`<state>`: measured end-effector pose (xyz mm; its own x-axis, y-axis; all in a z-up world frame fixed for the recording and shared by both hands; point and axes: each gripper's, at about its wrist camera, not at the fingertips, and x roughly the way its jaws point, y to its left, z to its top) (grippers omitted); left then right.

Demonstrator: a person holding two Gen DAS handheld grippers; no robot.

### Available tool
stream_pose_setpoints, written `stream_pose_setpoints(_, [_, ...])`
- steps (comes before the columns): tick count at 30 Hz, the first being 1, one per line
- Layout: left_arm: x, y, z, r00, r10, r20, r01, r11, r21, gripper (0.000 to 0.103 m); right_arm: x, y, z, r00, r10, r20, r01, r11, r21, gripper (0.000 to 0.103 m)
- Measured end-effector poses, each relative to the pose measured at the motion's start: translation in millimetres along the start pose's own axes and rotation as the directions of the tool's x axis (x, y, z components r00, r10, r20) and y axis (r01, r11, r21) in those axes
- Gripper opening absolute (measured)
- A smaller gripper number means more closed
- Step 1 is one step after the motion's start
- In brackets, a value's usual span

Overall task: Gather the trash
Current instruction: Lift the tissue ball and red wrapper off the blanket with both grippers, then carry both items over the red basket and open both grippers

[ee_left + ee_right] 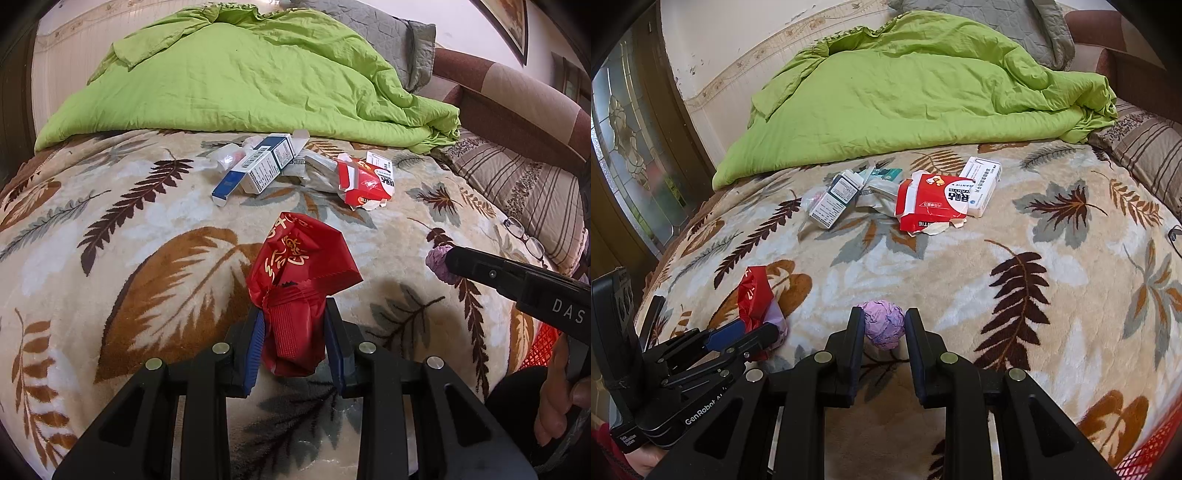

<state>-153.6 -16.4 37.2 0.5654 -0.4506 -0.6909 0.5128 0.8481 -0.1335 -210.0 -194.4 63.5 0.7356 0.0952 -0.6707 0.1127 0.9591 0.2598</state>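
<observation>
Black two-finger left gripper (295, 328) with blue pads is clamped on a crumpled red foil wrapper (301, 273) over the leaf-patterned plush blanket (140, 236). Beside that wrapper, the right gripper (884, 332) has its fingers apart around a crumpled purple paper ball (882, 325). Beyond the wrapper lie blue-and-white cardboard boxes (255, 166) and a torn red carton (364, 181), before a rumpled green quilt (251, 77).

left hand-held gripper (295, 325): black frame | blue pads | silver round screws || right hand-held gripper (884, 332): black frame | dark pads | white "DAS" lettering
</observation>
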Motion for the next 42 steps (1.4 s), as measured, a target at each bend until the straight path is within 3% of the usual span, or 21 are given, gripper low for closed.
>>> stream_pose_setpoints(42, [-2.7, -5.5, -1.6, 1.000, 0.002, 0.003, -0.002, 1.000, 0.006, 0.029, -5.8, -8.2, 0.4, 1.000, -0.006, 0.012, 0.006, 0.999, 0.032, 0.024])
